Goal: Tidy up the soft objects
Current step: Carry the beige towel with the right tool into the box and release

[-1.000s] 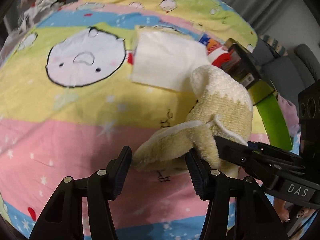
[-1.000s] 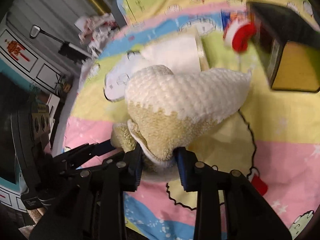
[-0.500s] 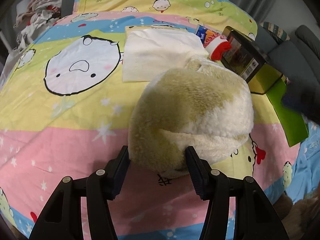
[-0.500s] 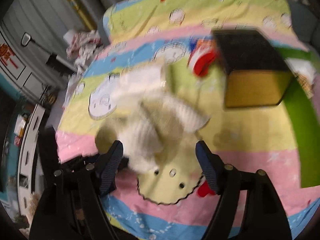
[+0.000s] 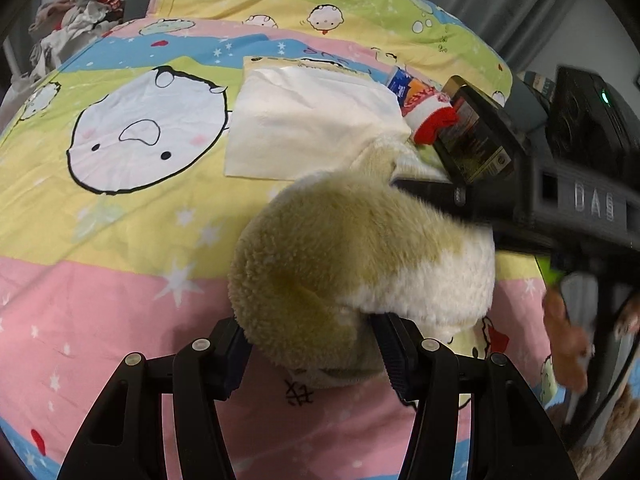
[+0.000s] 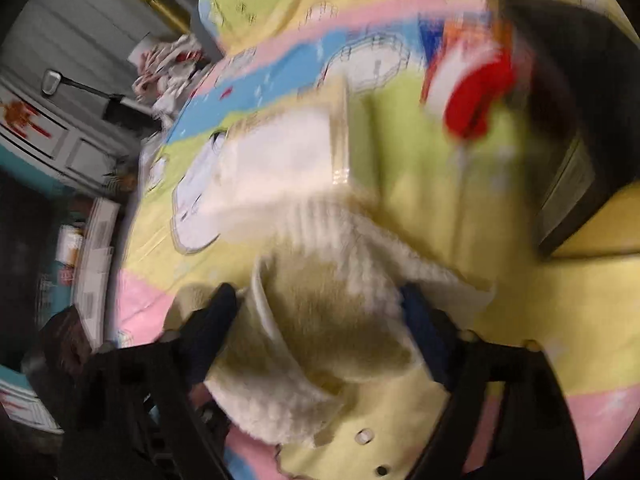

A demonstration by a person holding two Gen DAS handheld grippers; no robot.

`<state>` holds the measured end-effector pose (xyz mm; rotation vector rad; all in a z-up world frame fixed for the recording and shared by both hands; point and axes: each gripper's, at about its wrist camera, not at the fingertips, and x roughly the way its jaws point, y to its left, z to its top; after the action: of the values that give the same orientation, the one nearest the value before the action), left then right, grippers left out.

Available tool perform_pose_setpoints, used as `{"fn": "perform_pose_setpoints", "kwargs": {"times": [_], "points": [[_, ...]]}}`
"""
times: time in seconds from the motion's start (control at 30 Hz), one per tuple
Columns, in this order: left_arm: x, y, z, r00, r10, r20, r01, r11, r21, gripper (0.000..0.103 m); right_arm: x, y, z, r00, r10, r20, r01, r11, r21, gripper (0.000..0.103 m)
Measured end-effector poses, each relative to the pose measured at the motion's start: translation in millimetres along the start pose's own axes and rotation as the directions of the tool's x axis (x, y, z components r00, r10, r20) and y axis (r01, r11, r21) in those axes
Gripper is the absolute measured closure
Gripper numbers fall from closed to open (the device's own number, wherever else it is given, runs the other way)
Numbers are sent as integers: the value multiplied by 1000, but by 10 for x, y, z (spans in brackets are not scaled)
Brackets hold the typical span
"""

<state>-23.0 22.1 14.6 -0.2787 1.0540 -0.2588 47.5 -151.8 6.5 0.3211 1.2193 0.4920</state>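
R claw (image 6: pixel 320 320) back on plush (image 5: pixel 360 264), closing.

Blurred view, right tool (image 6: pixel 320 312) closing around fleecy cloth (image 6: pixel 336 312), apparently not yet gripping

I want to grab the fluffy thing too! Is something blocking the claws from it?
No, nothing visible blocks them. The fluffy cloth already sits between the left claw fingers, and the right claw is closing with it in between.

Even indoor light, soft shadows; left view sharp, right view motion-smeared, both fisheye-bent with dark corners.
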Motion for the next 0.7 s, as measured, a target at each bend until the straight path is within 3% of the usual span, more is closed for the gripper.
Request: {"fn": "perform_pose_setpoints", "kwargs": {"times": [0.07,0.13,0.2,0.27,0.37,0.53,0.7], "points": [[11,-19,19,1000,-4,4,4,1000,-3,47,-43,56,-91,1000,3,3,-3,1000,-28,45],[22,-54,36,1000,-24,8,24,1000,-7,47,-77,90,-183,998,60,-13,-60,998,-27,51],[21,-79,41,999,-35,11,35,999,-3,47,-85,152,-230,994,104,-22,-105,994,-36,54],[-13,-121,35,999,-44,22,43,999,7,55,-91,196,-283,996,94,-10,-94,995,-42,54],[-143,-166,48,996,-69,52,69,998,-2,56,-204,227,-323,993,119,12,-118,992,-46,55],[-453,-404,170,984,-124,128,123,992,17,57,-692,319,-361,979,142,148,-132,988,-79,54],[-733,-993,387,961,-186,203,161,978,134,57,-1363,247,-396,930,117,347,-96,992,-77,53]]}}
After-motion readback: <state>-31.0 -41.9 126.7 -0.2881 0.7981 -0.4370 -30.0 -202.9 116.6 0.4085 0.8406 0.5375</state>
